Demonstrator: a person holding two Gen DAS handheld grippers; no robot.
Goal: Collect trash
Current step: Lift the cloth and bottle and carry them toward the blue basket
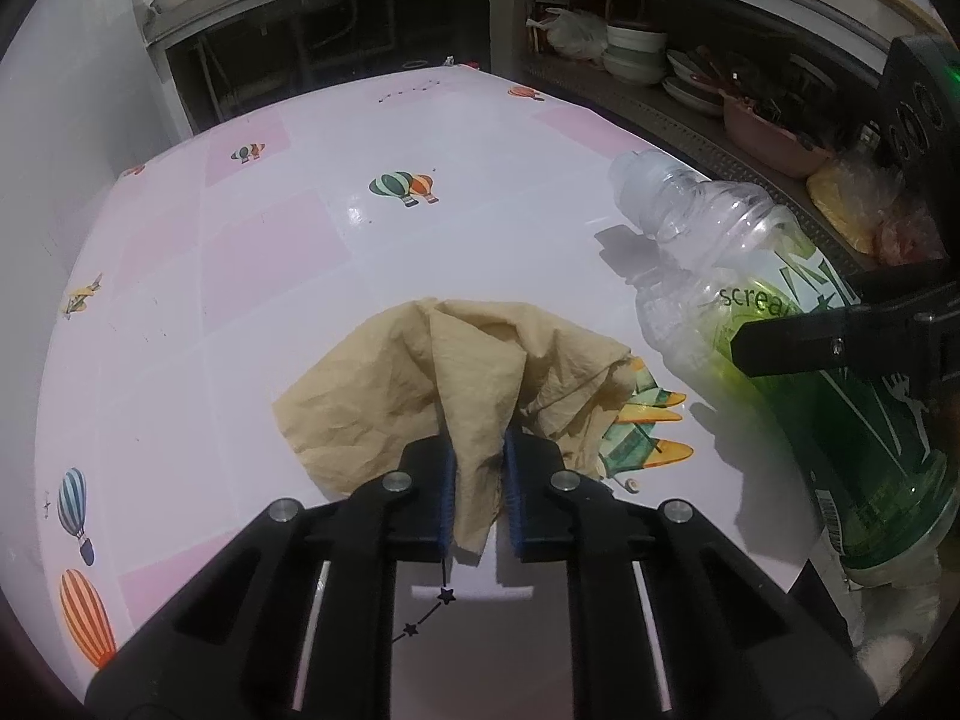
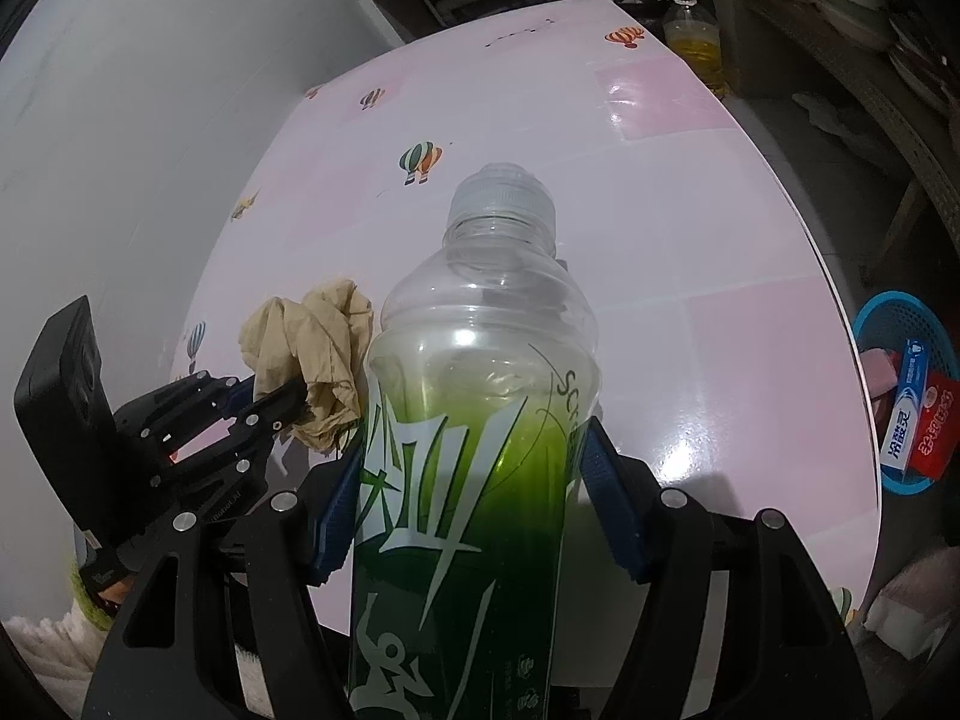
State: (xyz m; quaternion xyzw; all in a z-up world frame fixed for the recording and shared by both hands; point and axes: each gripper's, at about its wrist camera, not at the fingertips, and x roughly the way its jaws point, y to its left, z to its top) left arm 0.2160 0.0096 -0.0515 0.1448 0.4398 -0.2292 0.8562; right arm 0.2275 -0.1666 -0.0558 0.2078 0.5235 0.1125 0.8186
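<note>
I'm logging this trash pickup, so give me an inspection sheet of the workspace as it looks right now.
Surface: glossy pink tablecloth with balloon and plane prints.
Job's things: crumpled tan paper; capped clear bottle with green label.
Clutter: nothing else seen on the cloth.
Grippers: left gripper pinches the paper; right gripper clamps the bottle.
Cables: nothing seen.
Surroundings: blue basket holding boxes beside the table; stacked bowls on a shelf; oil bottle beyond the far edge.

black tongs (image 1: 480,492) – blue ribbed pads (image 1: 449,480), silver round screws (image 1: 398,482)
</note>
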